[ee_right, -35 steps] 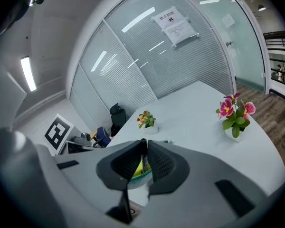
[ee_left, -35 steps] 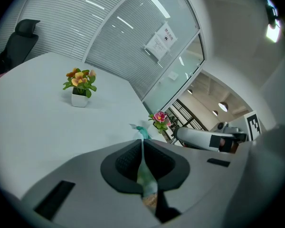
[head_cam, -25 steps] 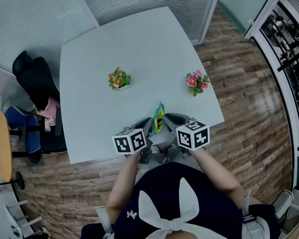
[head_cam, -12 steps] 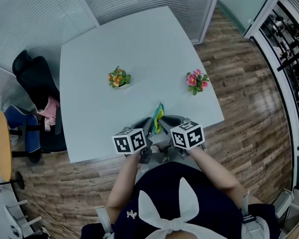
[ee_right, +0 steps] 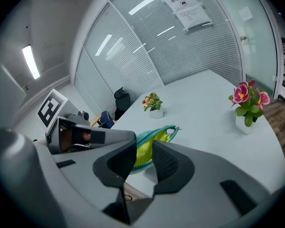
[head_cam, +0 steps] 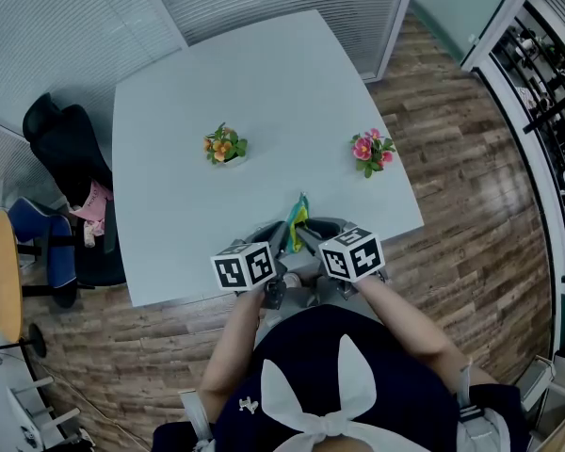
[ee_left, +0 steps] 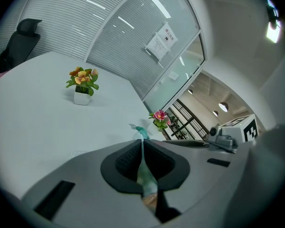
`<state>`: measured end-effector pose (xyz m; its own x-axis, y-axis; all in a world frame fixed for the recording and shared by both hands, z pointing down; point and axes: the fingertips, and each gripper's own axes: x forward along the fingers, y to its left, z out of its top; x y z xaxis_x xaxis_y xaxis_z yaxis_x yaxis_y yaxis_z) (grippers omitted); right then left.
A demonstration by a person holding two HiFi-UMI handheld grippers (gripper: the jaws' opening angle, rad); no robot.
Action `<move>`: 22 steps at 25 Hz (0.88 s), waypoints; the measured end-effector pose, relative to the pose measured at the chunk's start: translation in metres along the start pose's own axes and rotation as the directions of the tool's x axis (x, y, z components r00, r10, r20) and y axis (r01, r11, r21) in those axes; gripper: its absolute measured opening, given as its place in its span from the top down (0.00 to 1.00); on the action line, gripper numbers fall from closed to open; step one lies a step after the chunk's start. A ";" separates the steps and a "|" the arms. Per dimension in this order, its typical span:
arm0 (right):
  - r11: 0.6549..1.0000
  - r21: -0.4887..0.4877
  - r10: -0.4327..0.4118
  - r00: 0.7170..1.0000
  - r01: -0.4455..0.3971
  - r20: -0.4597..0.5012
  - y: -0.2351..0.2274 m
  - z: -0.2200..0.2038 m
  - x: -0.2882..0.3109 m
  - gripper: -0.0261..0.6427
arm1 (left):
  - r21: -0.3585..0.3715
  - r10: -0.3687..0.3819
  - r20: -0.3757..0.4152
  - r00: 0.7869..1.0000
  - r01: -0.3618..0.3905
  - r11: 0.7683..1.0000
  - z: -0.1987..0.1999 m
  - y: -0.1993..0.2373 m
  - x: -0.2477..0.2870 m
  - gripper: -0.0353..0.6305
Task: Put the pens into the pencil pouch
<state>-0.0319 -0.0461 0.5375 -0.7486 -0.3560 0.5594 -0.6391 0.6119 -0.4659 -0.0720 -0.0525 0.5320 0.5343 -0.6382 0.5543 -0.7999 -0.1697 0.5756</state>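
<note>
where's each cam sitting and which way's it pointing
Head view: person's head, steeply down at the table; forearms, left gripper and right gripper show.
Left gripper view: on that gripper, along jaws shut on the pencil pouch, toward the orange flower pot.
Right gripper view: on that gripper; its jaws have just been opening, pouch mouth in their gap.
Both gripper views share the pouch, that pot and the pink flower pot.

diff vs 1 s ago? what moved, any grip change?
The right gripper shifted slightly left in the head view, toward the left gripper. Its jaws have just been opening, and the pouch shows between them, unpressed. Unchanged: left gripper shut on the pouch's edge, pouch at the table's near edge, both flower pots.
</note>
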 end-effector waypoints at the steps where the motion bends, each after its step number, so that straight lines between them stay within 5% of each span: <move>1: 1.000 0.001 -0.001 1.000 0.001 0.003 0.000 0.001 0.000 0.80 | -0.001 0.002 -0.001 1.000 -0.002 1.000 0.000 0.001 0.000 0.90; 22: 0.992 0.112 -0.070 0.989 0.055 0.130 -0.032 0.026 -0.036 0.80 | -0.020 0.034 0.030 0.999 -0.034 0.999 0.014 0.021 -0.008 0.90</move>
<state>0.0112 -0.0713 0.5146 -0.7187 -0.4867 0.4966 -0.6953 0.5084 -0.5080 -0.0967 -0.0610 0.5310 0.4982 -0.6657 0.5556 -0.8118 -0.1329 0.5686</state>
